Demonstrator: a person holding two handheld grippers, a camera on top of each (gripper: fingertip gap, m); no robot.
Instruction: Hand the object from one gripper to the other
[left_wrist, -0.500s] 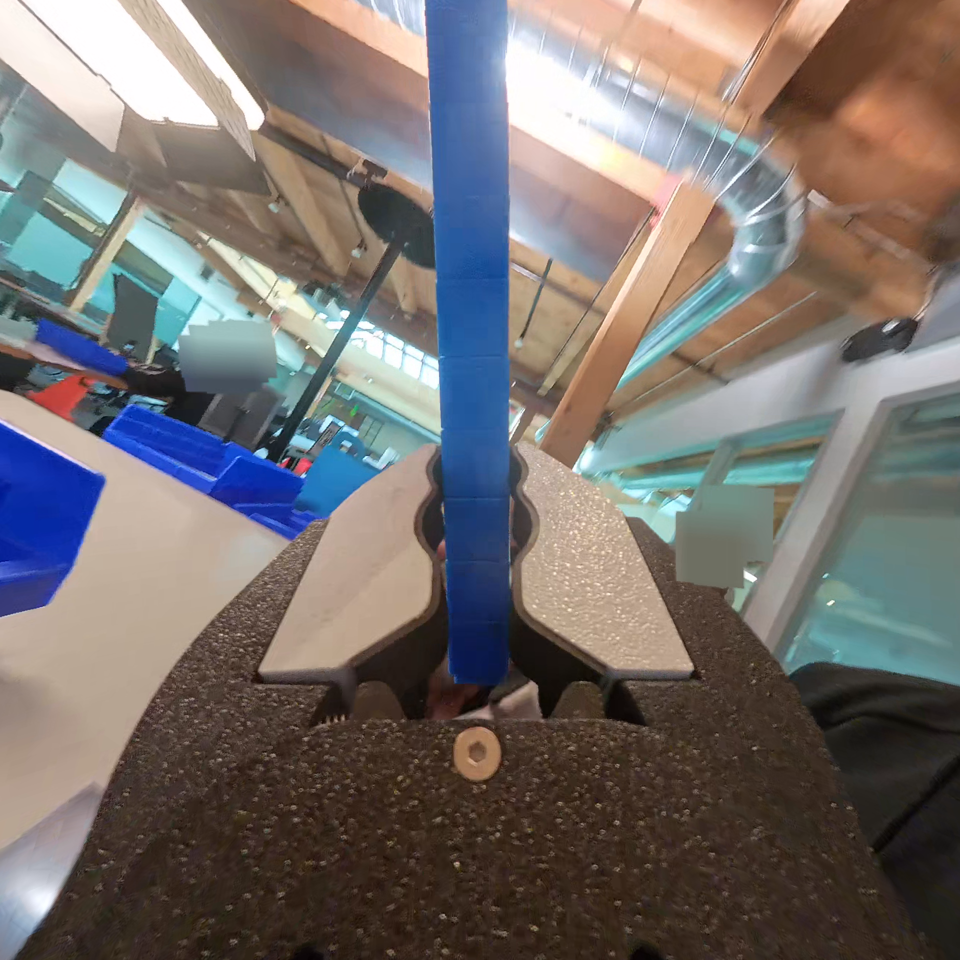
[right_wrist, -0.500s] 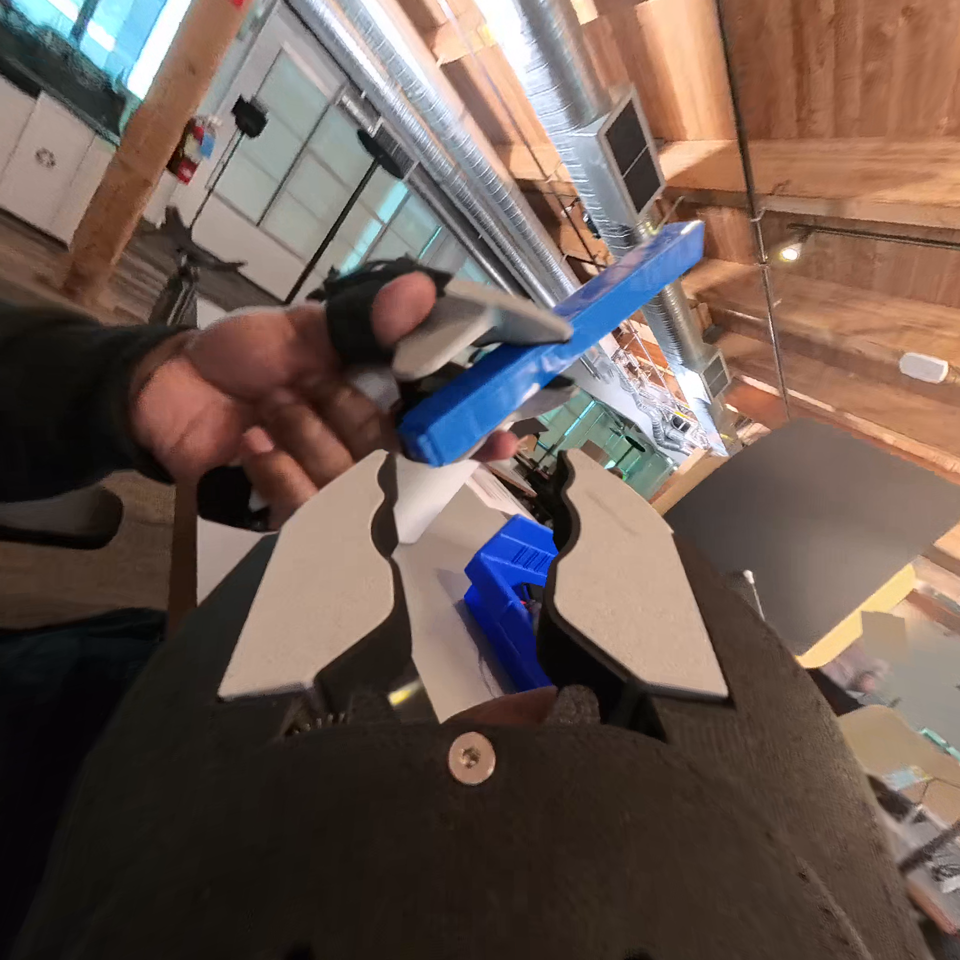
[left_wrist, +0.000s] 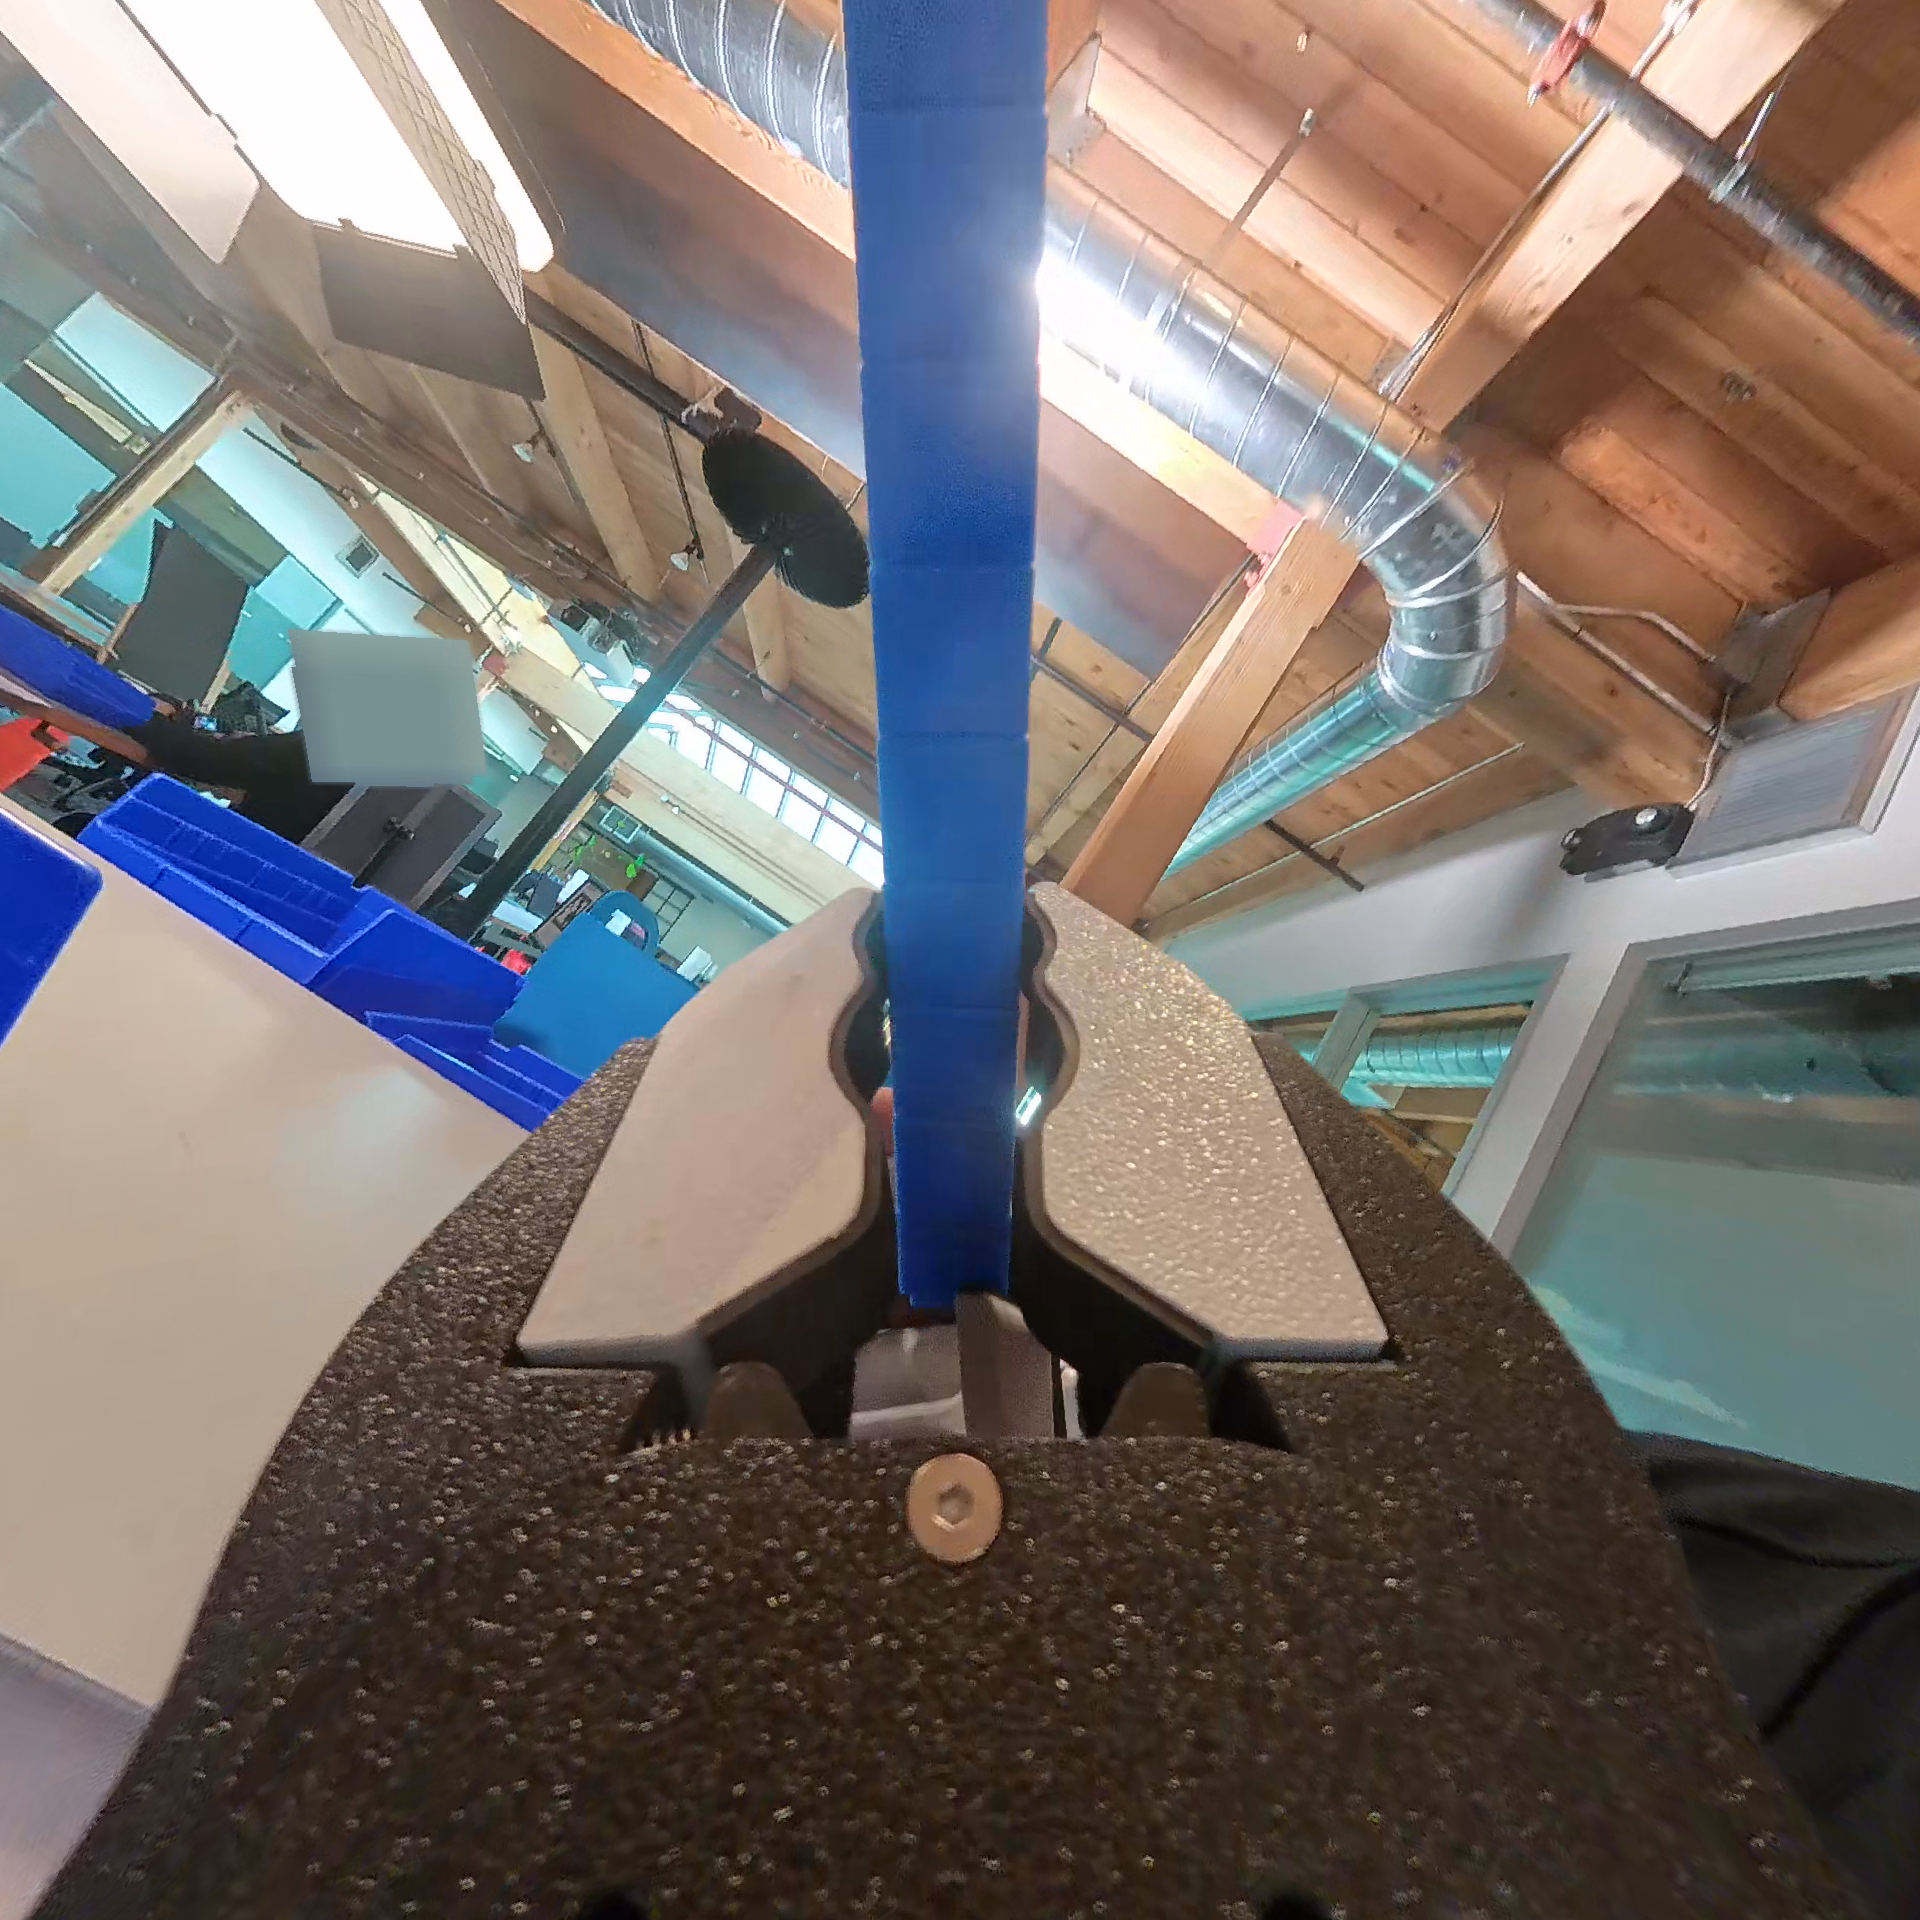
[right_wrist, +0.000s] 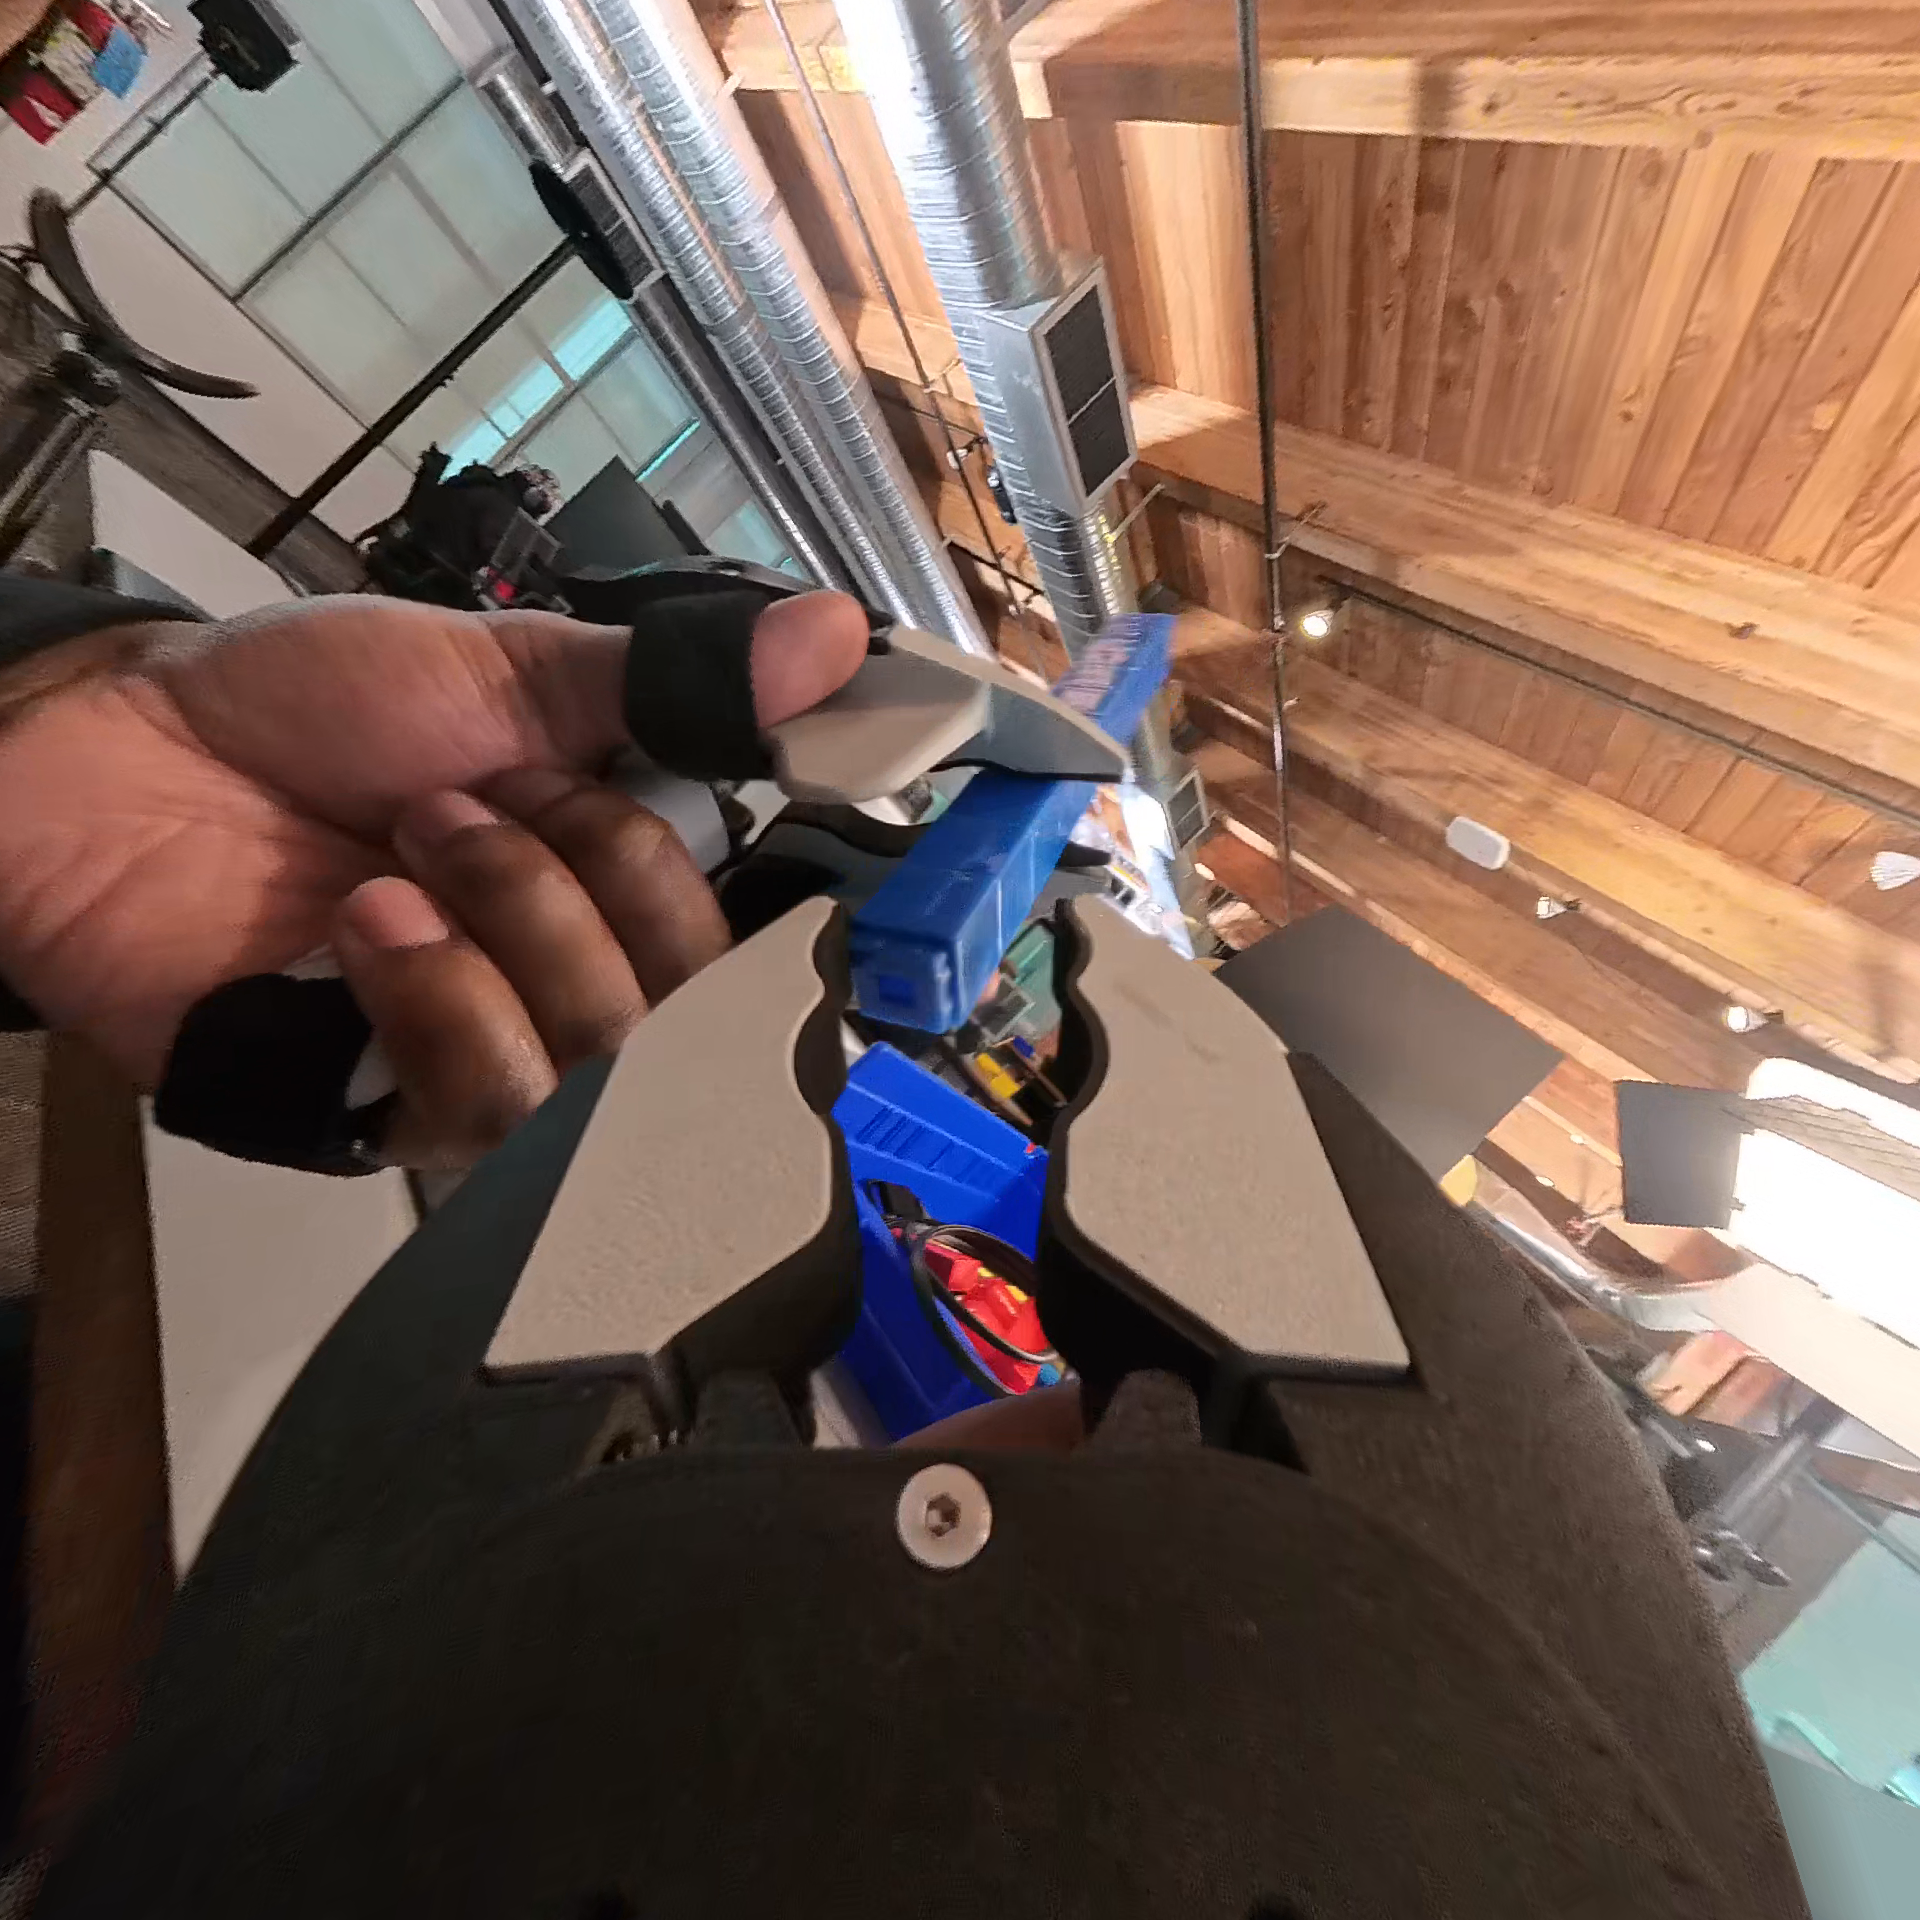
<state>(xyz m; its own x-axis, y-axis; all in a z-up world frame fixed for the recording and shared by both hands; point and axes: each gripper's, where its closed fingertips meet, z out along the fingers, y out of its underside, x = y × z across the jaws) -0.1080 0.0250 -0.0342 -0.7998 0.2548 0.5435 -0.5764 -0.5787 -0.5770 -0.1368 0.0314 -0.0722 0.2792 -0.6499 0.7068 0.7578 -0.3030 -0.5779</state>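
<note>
Between pebbled grey pads | left gripper clamps long blue segmented bar | right gripper wide.

bar between left gripper jaws, right gripper before it

Long blue segmented plastic bar is clamped in the left hand-held gripper, its near end poking between the right hand-held gripper fingers.

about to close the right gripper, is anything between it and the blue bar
Nothing visible is. The right gripper is open, and the near end of the blue bar sits right at the gap between its fingertips. The left gripper clamps the bar farther along, beyond that end, with the hand off to the side.
</note>
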